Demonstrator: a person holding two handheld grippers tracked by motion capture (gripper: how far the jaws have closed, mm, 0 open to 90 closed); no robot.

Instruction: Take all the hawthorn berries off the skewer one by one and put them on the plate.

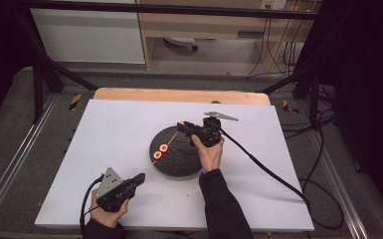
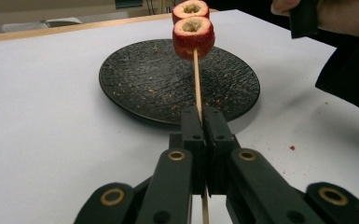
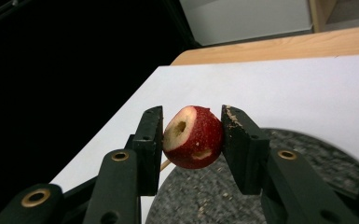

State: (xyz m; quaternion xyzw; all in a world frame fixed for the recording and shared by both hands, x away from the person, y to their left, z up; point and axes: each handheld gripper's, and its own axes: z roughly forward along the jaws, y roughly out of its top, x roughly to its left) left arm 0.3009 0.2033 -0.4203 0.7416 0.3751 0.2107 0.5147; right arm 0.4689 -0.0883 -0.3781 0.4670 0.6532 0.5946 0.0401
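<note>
Two grippers clamped — left gripper (image 2: 204, 122) on skewer (image 2: 197, 79), right gripper (image 3: 191, 140) on fruit (image 3: 193, 136).

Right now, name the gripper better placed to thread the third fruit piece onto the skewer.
Right gripper: it grips the fruit piece at the skewer's tip. Left gripper is clamped on the skewer's base.

This is a lab-style recording setup, not a home or kitchen. The table (image 1: 129, 129), covered with a plain white sheet over a wooden top, stands inside a black metal frame (image 1: 45, 69) with dark curtains (image 1: 373, 74) at the sides. Cables (image 1: 278, 45) hang from a power strip (image 1: 273, 4) at the back and trail across the grey carpet (image 1: 10, 124). Yellow-black tape marks (image 1: 74, 101) sit on the floor rails. A pale wooden desk (image 1: 199, 25) and white cabinet (image 1: 89, 35) stand behind.
</note>
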